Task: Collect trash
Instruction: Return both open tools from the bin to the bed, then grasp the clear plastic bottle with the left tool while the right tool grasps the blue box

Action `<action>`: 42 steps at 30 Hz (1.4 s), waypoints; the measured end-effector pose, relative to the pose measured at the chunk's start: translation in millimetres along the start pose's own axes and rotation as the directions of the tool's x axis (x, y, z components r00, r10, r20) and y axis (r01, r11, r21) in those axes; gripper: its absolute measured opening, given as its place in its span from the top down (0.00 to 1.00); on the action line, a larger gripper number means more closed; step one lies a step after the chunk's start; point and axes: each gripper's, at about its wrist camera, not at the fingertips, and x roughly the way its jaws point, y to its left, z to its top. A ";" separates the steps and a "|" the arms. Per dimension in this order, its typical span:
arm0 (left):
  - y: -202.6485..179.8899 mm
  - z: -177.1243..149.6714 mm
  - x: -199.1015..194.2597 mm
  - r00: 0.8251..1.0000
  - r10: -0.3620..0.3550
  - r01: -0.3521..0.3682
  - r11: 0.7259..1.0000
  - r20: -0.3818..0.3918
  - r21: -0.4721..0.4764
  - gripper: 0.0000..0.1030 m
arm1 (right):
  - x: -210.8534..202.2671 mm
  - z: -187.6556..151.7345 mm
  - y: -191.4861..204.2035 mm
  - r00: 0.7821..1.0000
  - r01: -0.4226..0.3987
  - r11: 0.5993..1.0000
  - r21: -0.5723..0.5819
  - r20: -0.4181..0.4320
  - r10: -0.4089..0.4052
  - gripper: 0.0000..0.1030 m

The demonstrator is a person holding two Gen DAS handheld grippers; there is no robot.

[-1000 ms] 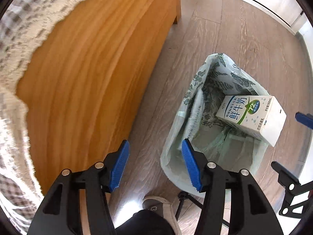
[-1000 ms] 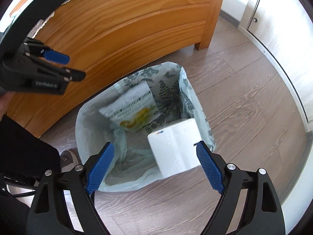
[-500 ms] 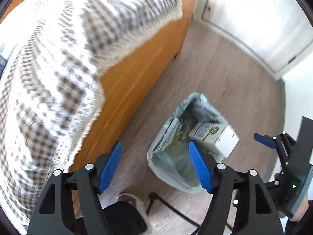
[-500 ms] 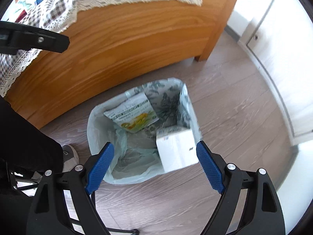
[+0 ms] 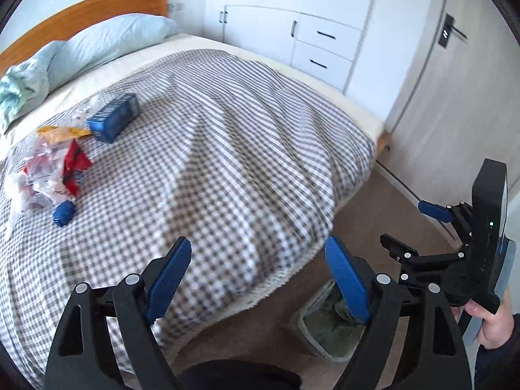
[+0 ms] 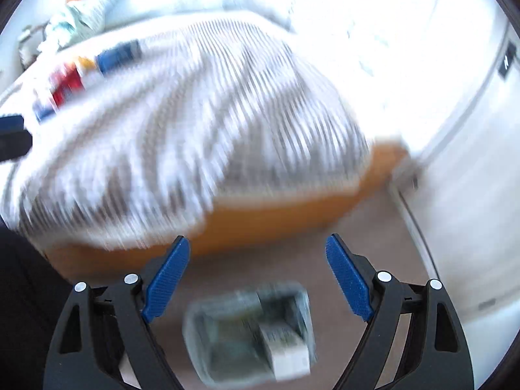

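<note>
Trash lies on the checked bedspread (image 5: 227, 149) at the far left: a blue carton (image 5: 113, 117), a yellow wrapper (image 5: 61, 131), a red and clear wrapper heap (image 5: 55, 169) and a small blue lump (image 5: 64, 213). The lined bin (image 5: 328, 328) stands on the floor by the bed; in the blurred right wrist view the bin (image 6: 250, 331) holds a milk carton (image 6: 286, 347). My left gripper (image 5: 260, 276) is open and empty above the bed's edge. My right gripper (image 6: 256, 279) is open and empty above the bin, and shows in the left wrist view (image 5: 419, 227).
A wooden bed frame (image 6: 260, 221) borders the floor. White cupboards with drawers (image 5: 321, 52) and a door (image 5: 455, 81) stand along the right. Pillows (image 5: 107, 45) lie at the bed's head.
Both grippers have lifted and tilted up from the bin toward the bed. The milk carton has dropped into the bin. The right wrist view is blurred by motion.
</note>
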 end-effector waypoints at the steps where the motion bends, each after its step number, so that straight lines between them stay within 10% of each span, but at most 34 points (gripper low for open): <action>1: 18.5 6.3 -6.2 1.000 0.008 -0.008 1.000 0.013 -0.028 0.20 | -3.7 15.7 11.3 0.999 -0.010 1.000 -0.017 0.033 0.011 0.20; 11: 209.9 36.5 -37.7 0.974 0.176 -0.138 0.960 0.141 -0.243 0.18 | -2.8 116.6 126.9 0.978 -0.095 0.975 -0.198 0.162 0.128 0.20; 16: 311.2 5.3 -8.1 0.876 0.482 -0.458 0.833 -0.001 -0.312 0.20 | 10.6 142.5 183.2 0.967 -0.150 0.956 -0.253 0.166 0.195 0.20; 20: 369.3 -23.3 18.7 0.932 0.338 -0.360 0.806 -0.135 -0.470 0.35 | 26.1 156.7 220.3 0.958 -0.191 0.939 -0.287 0.154 0.242 0.20; 25: 362.5 -17.4 37.2 0.932 0.342 -0.363 0.865 -0.124 -0.346 0.46 | 52.5 172.1 254.8 0.949 -0.245 0.923 -0.298 0.120 0.291 0.20; 30: 358.4 -9.5 42.5 0.949 0.288 -0.316 0.880 -0.131 -0.355 0.98 | 76.2 184.0 274.4 0.939 -0.297 0.917 -0.267 0.090 0.331 0.20; 42: 401.3 -6.5 -26.4 0.971 0.235 -0.173 0.816 0.044 -0.552 1.00 | 171.0 278.1 307.2 0.956 -0.279 0.960 -0.039 0.081 0.281 0.20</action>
